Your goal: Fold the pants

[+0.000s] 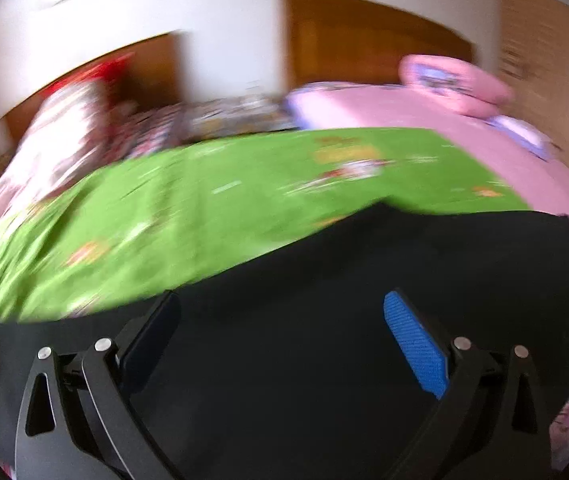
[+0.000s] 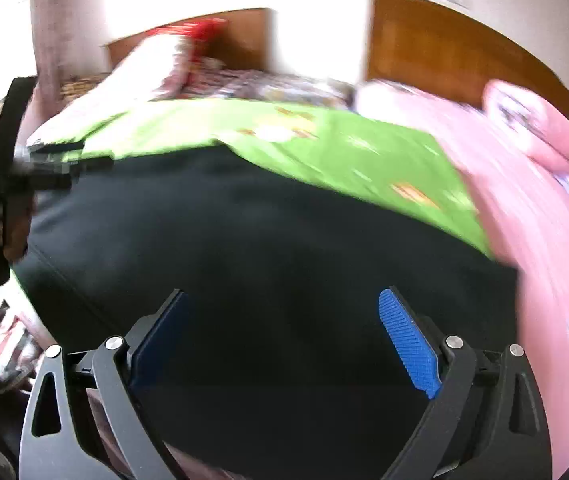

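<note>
A: Bed?
B: Pink, with a green sheet across it.
A: Pants?
B: Black, lying flat on that sheet at the near edge.
A: Grippers?
B: Left gripper and right gripper each over the pants, jaws spread wide, nothing held. Both views blurred.

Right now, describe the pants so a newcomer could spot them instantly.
Start at the bed with the pink sheet. A bright green printed blanket lies across it, and the black pants lie spread flat along the blanket's near edge. They are the only plain dark item among colourful bedding.
</note>
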Motion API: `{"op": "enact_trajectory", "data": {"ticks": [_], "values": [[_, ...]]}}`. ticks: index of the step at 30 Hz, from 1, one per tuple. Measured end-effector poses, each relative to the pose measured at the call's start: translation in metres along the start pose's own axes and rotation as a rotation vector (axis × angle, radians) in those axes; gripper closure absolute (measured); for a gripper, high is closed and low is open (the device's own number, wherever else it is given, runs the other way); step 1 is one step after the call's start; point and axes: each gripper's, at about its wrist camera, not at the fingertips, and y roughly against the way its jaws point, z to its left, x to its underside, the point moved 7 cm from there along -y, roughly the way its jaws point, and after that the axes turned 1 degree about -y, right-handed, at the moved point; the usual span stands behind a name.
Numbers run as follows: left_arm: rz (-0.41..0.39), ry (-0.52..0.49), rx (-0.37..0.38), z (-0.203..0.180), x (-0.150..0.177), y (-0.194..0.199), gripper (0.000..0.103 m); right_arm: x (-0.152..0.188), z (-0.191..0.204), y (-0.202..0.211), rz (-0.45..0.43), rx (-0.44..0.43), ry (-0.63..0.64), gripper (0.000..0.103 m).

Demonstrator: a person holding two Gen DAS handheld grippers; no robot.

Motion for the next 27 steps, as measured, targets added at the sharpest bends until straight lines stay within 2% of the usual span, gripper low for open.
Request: {"op": "enact_trajectory", "data": {"ticks": [2,4,8,10,12,13,15,19,20,23,27], "values": [[0.023,0.092,-0.061,0.051,0.024,0.006,0.002,-0.020,0.026,-0.022,0.003,-0.036,0.055,0.011],[0.056,0.157,-0.114,0.084,0.041,0.004,0.002,-0.043,0.056,-0.052,0.028,-0.102,0.090,0.011],[0.130,0.276,-0.124,0.125,0.072,-0.008,0.002,-0.076,0.115,-0.111,0.100,-0.258,0.104,0.011],[0.121,0.266,-0.126,0.124,0.072,-0.010,0.002,-0.083,0.127,-0.138,0.141,-0.254,0.110,0.011],[0.145,0.241,-0.159,0.121,0.070,-0.017,0.002,-0.081,0.128,-0.161,0.184,-0.168,0.120,0.011],[0.150,0.232,-0.169,0.120,0.074,-0.017,0.001,-0.081,0.124,-0.168,0.174,-0.167,0.100,0.006],[0.142,0.239,-0.157,0.121,0.074,-0.016,0.001,-0.079,0.126,-0.165,0.141,-0.199,0.102,0.004],[0.054,0.361,-0.072,0.139,0.081,0.013,0.002,-0.076,0.127,-0.162,0.131,-0.168,0.129,0.005],[0.002,0.428,-0.017,0.145,0.084,0.030,0.002,-0.077,0.128,-0.163,0.131,-0.159,0.136,0.004],[-0.147,0.594,0.077,0.175,0.098,0.079,0.002,-0.077,0.126,-0.165,0.131,-0.166,0.131,0.004],[-0.259,0.837,0.165,0.230,0.133,0.126,0.002,-0.077,0.126,-0.169,0.130,-0.164,0.133,0.004]]}}
